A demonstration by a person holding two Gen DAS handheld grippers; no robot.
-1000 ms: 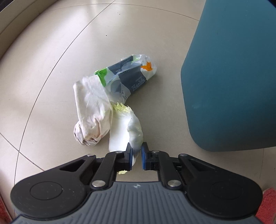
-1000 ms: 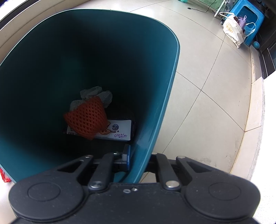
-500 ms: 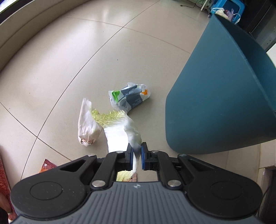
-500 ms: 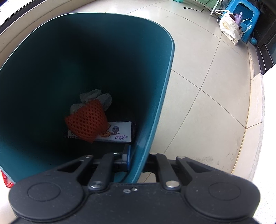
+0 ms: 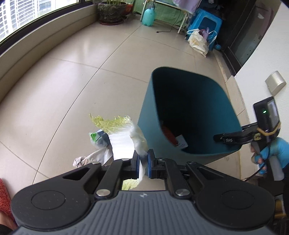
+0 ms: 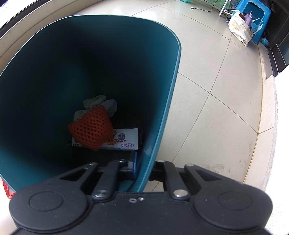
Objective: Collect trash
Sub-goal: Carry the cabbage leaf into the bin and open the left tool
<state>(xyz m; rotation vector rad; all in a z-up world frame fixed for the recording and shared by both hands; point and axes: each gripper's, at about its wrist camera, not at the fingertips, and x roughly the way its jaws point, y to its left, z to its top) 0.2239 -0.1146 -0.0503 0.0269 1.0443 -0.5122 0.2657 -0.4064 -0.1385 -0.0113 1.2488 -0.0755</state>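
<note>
While I hold the left gripper [image 5: 143, 163] above the floor [image 5: 75, 86], its jaws are clamped on the white stalk of a cabbage leaf [image 5: 126, 139]. The leaf hangs clear of the floor, with its yellow-green frilled edge pointing away from me, just beside the outer wall of the bin [image 5: 180, 112].

Below the leaf, on the floor, I see a printed wrapper [image 5: 100, 138] and a crumpled white bag [image 5: 94, 157]. They lie close together; the leaf hides whether they touch.

The right gripper [image 6: 144, 168] is closed on the bin's rim [image 6: 163, 115], one blue pad inside the wall and the other finger outside. In the left view the same gripper [image 5: 234, 138] shows at the bin's right edge. The bin appears tipped, with its mouth open towards both cameras.

Inside the bin [image 6: 54, 72], at the bottom, I note an orange foam net [image 6: 91, 131] lying on a white printed carton [image 6: 124, 141], with grey crumpled plastic [image 6: 101, 103] behind the net.

Further off on the floor stand a blue stool [image 5: 206, 23] with a cream bag [image 5: 197, 42] leaning against it, a teal sprayer [image 5: 148, 16] and a plant pot [image 5: 112, 11].
</note>
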